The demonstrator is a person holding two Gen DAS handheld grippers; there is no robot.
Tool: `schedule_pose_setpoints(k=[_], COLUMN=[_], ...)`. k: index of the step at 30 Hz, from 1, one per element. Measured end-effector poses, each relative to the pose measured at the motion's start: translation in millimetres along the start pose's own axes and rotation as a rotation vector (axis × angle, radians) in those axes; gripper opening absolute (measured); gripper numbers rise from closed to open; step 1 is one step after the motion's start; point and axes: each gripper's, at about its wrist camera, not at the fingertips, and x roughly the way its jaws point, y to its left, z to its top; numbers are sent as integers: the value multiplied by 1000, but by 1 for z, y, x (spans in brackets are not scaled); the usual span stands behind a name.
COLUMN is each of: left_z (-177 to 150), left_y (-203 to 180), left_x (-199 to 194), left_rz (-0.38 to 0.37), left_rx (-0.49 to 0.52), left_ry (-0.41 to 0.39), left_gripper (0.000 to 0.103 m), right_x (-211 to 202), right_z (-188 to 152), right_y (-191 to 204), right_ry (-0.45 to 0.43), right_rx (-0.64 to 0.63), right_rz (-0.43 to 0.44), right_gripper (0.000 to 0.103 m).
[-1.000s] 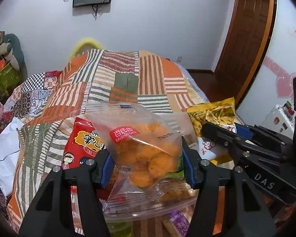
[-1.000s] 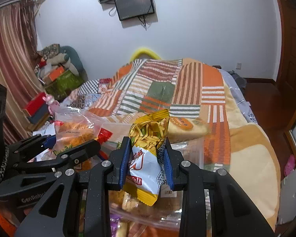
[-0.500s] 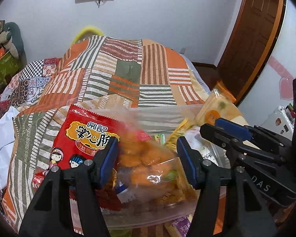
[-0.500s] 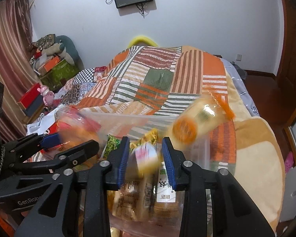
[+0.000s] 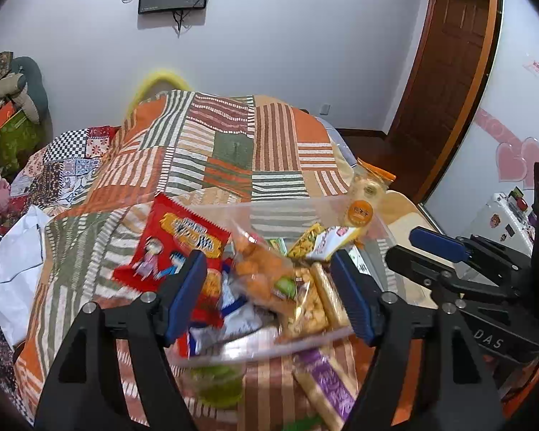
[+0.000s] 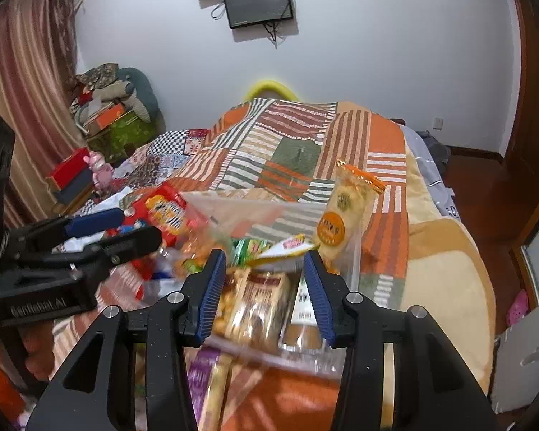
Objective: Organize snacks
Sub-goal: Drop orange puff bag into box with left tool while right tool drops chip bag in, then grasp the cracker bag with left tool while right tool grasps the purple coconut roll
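A clear plastic box (image 5: 287,212) on the bed holds several snack packs; it also shows in the right wrist view (image 6: 255,208). My left gripper (image 5: 269,294) is open and empty above it, over a clear bag of orange puffs (image 5: 266,273) lying in the box. My right gripper (image 6: 264,291) is open and empty, over a yellow and white chip bag (image 6: 284,248) lying in the box. A red snack bag (image 5: 176,244) leans at the box's left side. An orange-labelled cake pack (image 6: 341,215) stands at its right corner.
The box sits on a striped patchwork quilt (image 5: 233,151). A purple-wrapped bar (image 5: 327,384) and a green pack (image 5: 215,380) lie on the quilt in front of the box. A white cloth (image 5: 10,269) lies at left. Boxes and toys (image 6: 107,122) are stacked by the curtain.
Both grippers opened. The orange puff bag dropped from my left gripper and the chip bag from my right gripper into the clear box. Both grippers now stand a little higher.
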Motion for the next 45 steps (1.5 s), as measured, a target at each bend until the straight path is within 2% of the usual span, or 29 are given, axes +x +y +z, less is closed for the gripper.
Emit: schedule_pose_setpoints(k=[7,13,19,27,32,36,41,45], left_z=[-28,-66,-101,-127,-133,-133,-136,-144], left_y=[10,22,27,23,22,21,7,-6], left_x=[-29,-38,-33,-31,-35,-38,-40,-33], left_rz=[22,34,27,3,10,-23,-50,-83], left_rx=[8,-1,-13,-30,-42,-71,-45,-24], left_ry=[13,71,152,190,175,176,179,214], left_gripper=[75,76,76,76,77,77,79,83], right_x=[-20,-22,1,38,47,46,26,9], right_z=[-24,-56,-83,-101,-100,-101,-112,-121], right_y=[6,15,29,49,51,52,44,25], right_ry=[9,67,166,276,273,269,246,239], right_rx=[-22,-27,-35,-53,-43,-61,-87,-47], right_rz=[10,37,74,106,90,82,45,39], right_gripper=[43,44,44,45,46,44,43,43])
